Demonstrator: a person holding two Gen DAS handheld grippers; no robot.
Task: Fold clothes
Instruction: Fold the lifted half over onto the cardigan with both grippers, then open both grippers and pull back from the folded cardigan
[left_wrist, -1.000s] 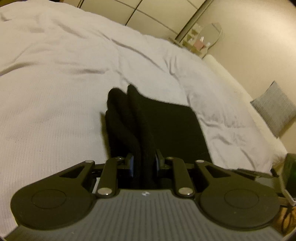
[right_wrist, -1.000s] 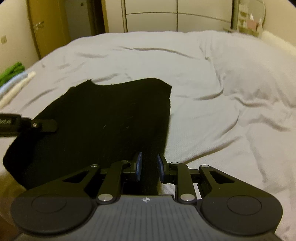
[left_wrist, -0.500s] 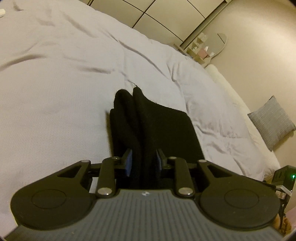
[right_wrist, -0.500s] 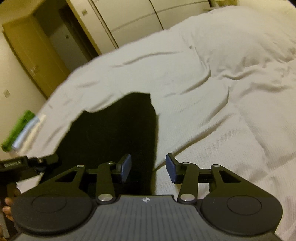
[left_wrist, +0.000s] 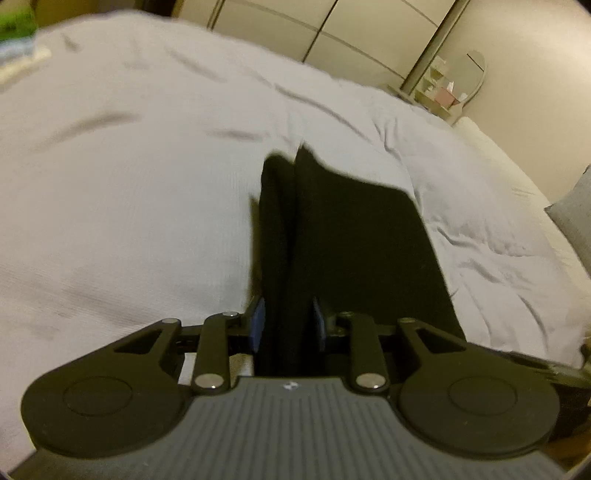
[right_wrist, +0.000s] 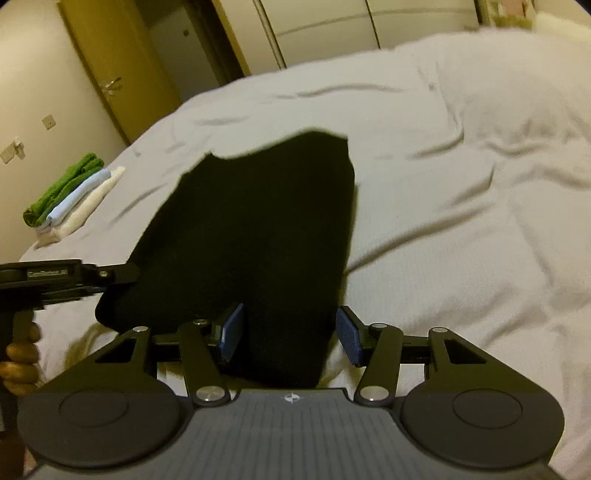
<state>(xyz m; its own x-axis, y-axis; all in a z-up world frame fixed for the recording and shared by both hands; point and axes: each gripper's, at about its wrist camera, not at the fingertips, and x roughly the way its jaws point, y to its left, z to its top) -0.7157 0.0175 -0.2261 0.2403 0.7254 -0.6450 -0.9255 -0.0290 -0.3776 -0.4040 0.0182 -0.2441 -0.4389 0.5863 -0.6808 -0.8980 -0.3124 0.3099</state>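
A black garment (right_wrist: 258, 229) lies spread on a bed's pale grey cover (right_wrist: 461, 206), its near edge bunched into upright folds between the fingers of the left tool (left_wrist: 287, 325), which is clamped on the cloth. The right tool (right_wrist: 290, 334) stands with its blue pads wide apart over the garment's near corner, gripping nothing. A stack of folded green, blue and cream laundry (right_wrist: 70, 199) sits at the bed's far left edge, well apart.

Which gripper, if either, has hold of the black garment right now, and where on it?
The left gripper pinches the black garment at a bunched fold on its near left edge. The right gripper is open, holding nothing.
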